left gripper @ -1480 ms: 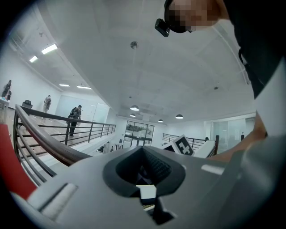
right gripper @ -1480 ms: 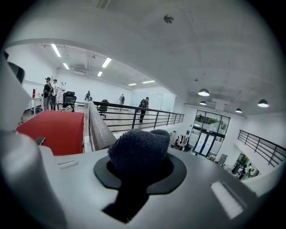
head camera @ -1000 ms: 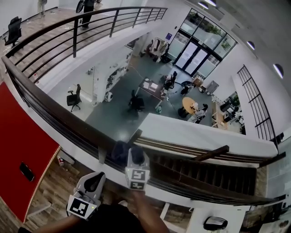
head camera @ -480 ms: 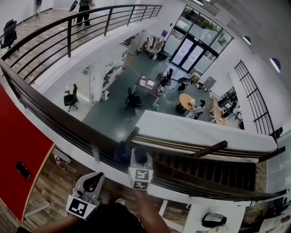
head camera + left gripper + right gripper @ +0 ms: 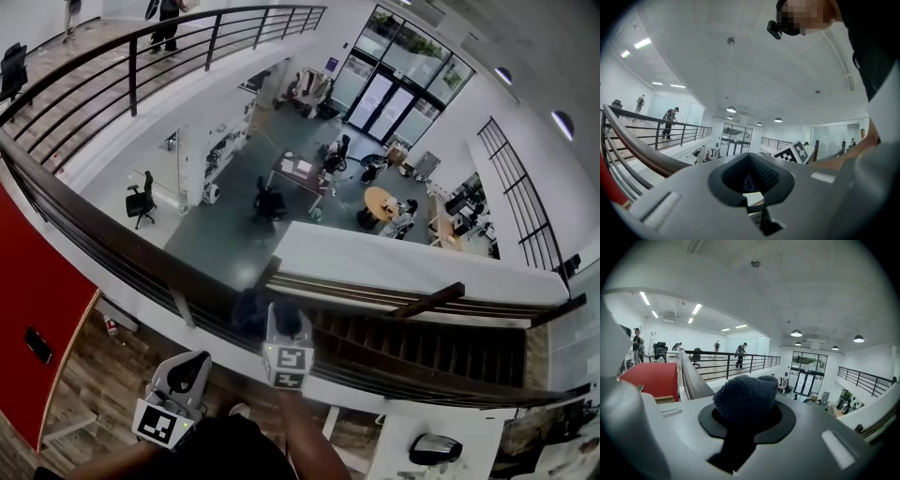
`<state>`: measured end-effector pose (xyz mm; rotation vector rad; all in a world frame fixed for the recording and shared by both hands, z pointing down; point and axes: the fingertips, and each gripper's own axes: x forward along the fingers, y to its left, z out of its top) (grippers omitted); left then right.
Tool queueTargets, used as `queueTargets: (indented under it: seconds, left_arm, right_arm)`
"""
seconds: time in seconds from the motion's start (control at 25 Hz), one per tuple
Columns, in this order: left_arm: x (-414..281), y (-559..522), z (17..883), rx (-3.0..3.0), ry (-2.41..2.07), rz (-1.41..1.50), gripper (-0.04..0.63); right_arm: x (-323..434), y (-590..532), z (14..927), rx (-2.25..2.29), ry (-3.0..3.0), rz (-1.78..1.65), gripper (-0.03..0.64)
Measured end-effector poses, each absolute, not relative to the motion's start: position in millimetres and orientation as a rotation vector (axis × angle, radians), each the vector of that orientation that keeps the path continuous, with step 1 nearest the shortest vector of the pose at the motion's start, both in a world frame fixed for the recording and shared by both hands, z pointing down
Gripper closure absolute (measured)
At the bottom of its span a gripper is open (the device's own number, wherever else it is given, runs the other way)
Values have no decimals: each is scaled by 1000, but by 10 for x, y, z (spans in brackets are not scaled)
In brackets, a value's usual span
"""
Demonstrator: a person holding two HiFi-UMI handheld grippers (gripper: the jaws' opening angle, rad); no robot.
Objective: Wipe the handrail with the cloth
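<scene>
The dark handrail curves from the upper left down past the middle of the head view. My right gripper reaches over it, shut on a dark blue cloth that lies against the rail top. In the right gripper view the fuzzy cloth bulges out between the jaws, with the handrail running away to the left. My left gripper hangs lower left, short of the rail, jaws together with nothing in them. In the left gripper view the handrail passes on the left.
Beyond the rail is a drop to a lower floor with desks and chairs. A red panel stands at the left, a stair rail to the right. People walk on the far walkway.
The right gripper and the cloth have slid a little to the right along the handrail, away from the nearest rail post. The left gripper has kept its place.
</scene>
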<state>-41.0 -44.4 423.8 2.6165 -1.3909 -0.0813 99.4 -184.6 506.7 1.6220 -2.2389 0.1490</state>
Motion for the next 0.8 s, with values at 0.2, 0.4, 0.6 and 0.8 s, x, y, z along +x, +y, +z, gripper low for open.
queueTargets:
  seconds: [0.2,0.4,0.6,0.8]
  left_arm:
    - [-291,-419,4219,2624,-1387,-83,595]
    - [-193,-403,4229,2630,-1381,-80,596]
    - [-62,-380,4216,2648,-1355,-84,595]
    - [38,-326,4198,2651,-1338,-73,595]
  right_arm:
    - [1170,-1801,5038,1647,-2242,142,535]
    - [1347,-1752,5044,1684,-2222,143,534]
    - [1526,-1700,5043,1710,-2207,129,534]
    - [1681,-1605,5040,1726,-2182,142,534]
